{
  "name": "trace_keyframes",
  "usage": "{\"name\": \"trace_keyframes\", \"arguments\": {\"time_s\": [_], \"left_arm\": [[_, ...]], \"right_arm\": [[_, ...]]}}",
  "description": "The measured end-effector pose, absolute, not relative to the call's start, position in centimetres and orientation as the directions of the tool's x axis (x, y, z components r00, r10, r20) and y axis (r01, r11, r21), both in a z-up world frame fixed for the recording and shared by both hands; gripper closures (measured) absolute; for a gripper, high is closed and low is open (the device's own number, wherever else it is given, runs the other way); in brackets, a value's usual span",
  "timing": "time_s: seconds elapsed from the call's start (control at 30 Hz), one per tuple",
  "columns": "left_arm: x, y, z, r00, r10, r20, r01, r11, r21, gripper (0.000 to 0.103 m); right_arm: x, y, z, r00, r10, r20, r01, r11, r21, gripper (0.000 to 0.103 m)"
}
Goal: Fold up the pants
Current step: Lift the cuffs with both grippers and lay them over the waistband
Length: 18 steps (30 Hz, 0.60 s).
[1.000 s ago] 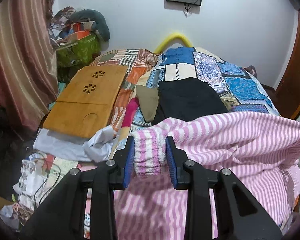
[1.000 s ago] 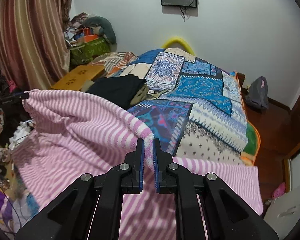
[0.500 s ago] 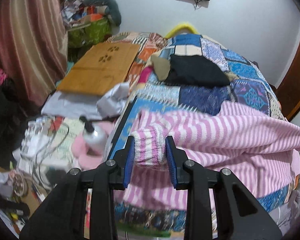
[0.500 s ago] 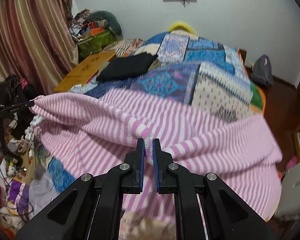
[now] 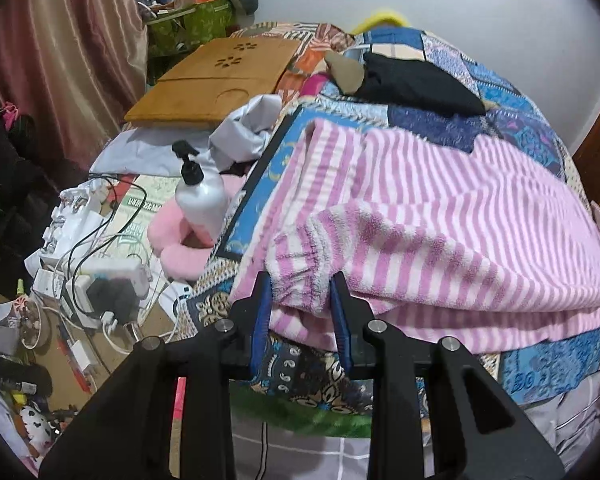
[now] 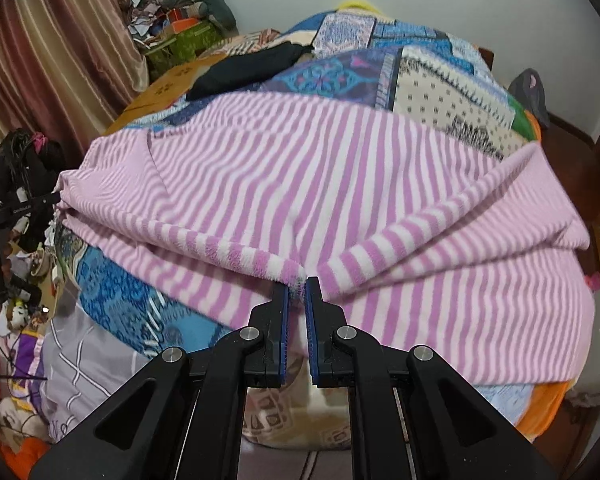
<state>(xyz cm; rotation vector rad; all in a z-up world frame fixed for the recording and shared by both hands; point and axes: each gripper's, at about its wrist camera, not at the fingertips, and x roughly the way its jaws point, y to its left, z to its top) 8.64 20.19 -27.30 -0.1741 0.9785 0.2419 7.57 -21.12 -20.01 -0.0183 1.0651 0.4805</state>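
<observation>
Pink-striped pants (image 5: 440,216) on the bed, pinched by left tool (image 5: 300,304) and right tool (image 6: 296,292)

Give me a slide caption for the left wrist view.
Left hand-held gripper clamps pink striped pants over a patchwork bed.

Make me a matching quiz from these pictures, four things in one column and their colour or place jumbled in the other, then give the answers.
1. pants
2. pump bottle
3. wooden lap tray
4. black garment

A. flat beside the bed, flower-shaped cut-outs
B. pink and white stripes, held by both grippers
C. folded on the quilt, beyond the pants
D. upright, silver, black pump on top

Pairs: 1-B, 2-D, 3-A, 4-C
</observation>
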Motion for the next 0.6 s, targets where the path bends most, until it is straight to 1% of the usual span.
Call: {"name": "trace_keyframes", "arguments": {"time_s": [0.3,0.4,0.47,0.5,0.53,0.57,0.6], "left_arm": [[8.3,19.7,-26.6,0.527,0.151,-0.836,-0.280,0.960,-0.003,0.072],[7.9,19.5,-25.8,0.522,0.159,-0.838,-0.275,0.961,0.012,0.070],[7.7,19.2,-24.6,0.534,0.182,-0.825,-0.267,0.963,0.039,0.069],[7.6,19.0,-24.0,0.541,0.193,-0.818,-0.265,0.963,0.052,0.067],[7.6,18.8,-23.3,0.550,0.203,-0.810,-0.263,0.963,0.063,0.062],[7.8,18.6,-22.4,0.566,0.212,-0.797,-0.261,0.963,0.071,0.055],[8.0,18.5,-21.7,0.579,0.217,-0.786,-0.260,0.963,0.075,0.052]], "right_arm": [[7.3,-21.1,-20.5,0.380,0.361,-0.852,-0.370,0.903,0.218,0.093],[7.4,-21.6,-19.9,0.379,0.343,-0.859,-0.352,0.912,0.209,0.081],[7.5,-22.6,-18.9,0.398,0.335,-0.854,-0.332,0.920,0.206,0.069],[7.6,-23.2,-18.5,0.408,0.332,-0.850,-0.324,0.924,0.204,0.067],[7.8,-23.9,-17.9,0.426,0.322,-0.845,-0.312,0.929,0.197,0.065],[8.0,-24.6,-17.3,0.443,0.311,-0.841,-0.301,0.935,0.187,0.065],[8.2,-25.3,-16.8,0.457,0.300,-0.837,-0.291,0.940,0.178,0.064]]}}
